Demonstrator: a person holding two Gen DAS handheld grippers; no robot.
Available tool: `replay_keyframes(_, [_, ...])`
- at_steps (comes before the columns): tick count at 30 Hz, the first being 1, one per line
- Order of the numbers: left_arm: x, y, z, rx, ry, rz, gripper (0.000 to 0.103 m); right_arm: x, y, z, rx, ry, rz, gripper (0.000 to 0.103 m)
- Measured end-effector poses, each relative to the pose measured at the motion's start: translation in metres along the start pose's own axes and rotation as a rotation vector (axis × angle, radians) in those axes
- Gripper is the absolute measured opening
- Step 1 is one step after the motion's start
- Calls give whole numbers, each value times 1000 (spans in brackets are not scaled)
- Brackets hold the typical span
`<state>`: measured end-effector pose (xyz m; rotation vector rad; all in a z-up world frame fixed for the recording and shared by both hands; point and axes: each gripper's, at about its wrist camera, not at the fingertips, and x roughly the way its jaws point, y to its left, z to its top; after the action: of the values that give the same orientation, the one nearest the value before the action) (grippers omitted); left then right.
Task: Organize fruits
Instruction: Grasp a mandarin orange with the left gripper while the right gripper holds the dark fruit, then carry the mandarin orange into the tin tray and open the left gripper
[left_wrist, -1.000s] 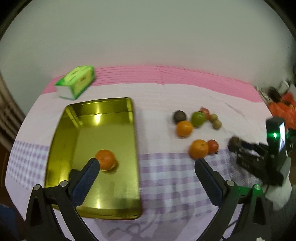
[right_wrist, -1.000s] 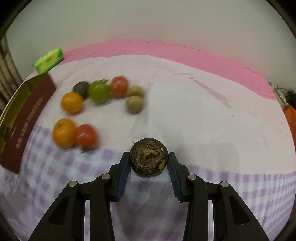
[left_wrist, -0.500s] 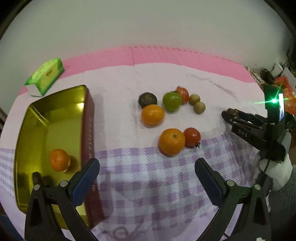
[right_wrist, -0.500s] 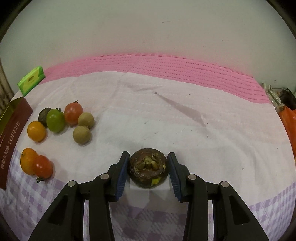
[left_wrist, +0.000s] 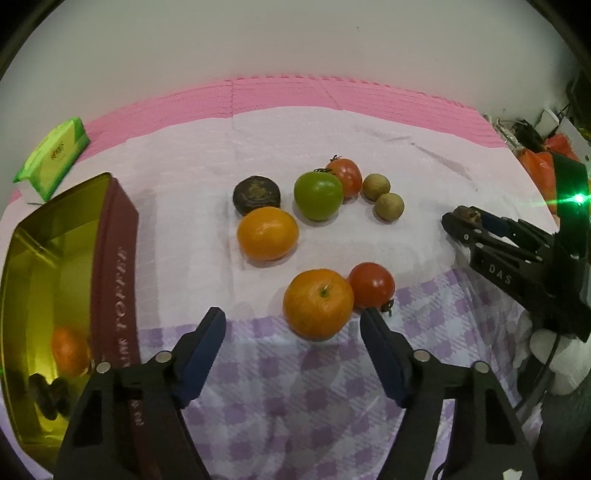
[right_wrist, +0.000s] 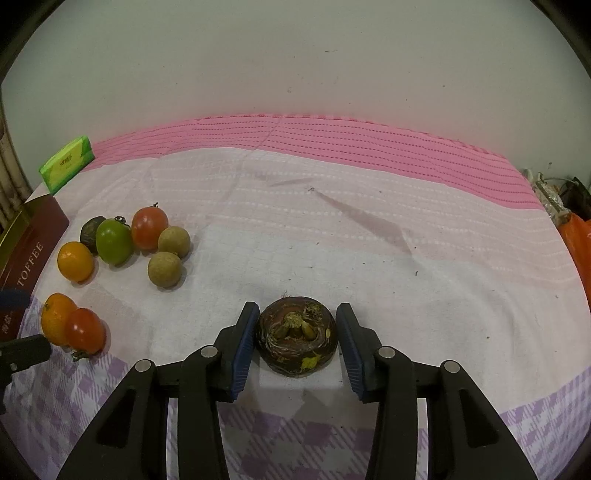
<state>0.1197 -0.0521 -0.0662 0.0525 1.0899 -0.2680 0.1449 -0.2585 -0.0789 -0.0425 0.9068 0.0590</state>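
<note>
My left gripper (left_wrist: 291, 325) is open and empty, its fingers on either side of a near orange (left_wrist: 318, 303) that touches a red tomato (left_wrist: 371, 284). Behind lie another orange (left_wrist: 267, 233), a dark mangosteen (left_wrist: 257, 194), a green tomato (left_wrist: 318, 191), a second red tomato (left_wrist: 346, 174) and two small brown fruits (left_wrist: 388, 206). A gold tin (left_wrist: 44, 258) at left holds one orange (left_wrist: 68, 350). My right gripper (right_wrist: 295, 334) is open around a dark mangosteen (right_wrist: 296, 341) resting on the cloth, with small gaps on both sides.
A green tissue pack (left_wrist: 51, 158) lies at the far left behind the tin. The tin's red wall reads TOFFEE (right_wrist: 29, 258). Orange bags and clutter (left_wrist: 543, 162) sit past the table's right edge. A wall rises behind the pink cloth edge (right_wrist: 295, 136).
My left gripper swung right from over the tin and closed in on the near orange. My right gripper lowered the mangosteen onto the cloth and opened off it.
</note>
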Motion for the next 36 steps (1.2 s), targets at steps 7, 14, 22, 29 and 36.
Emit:
replay_keyframes(7, [9,0,5,-6,5,-35,58,0,0,1,0,0,0,45])
replay_keyframes(14, [14,-2,7,-8,13,-52,49,0,0,0,0,0,-1,45])
replay_keyframes(22, [14,-2,2,-21,15,-66,38,1,0,0,0,0,-3,48])
replay_keyframes(29, [2,2,-4,-39,18,-73,38,1,0,-1,3,1,-3,52])
replay_keyframes(36, [-28,8,-9,-53,-25,-70,38,1,0,-1,3,0,-3,52])
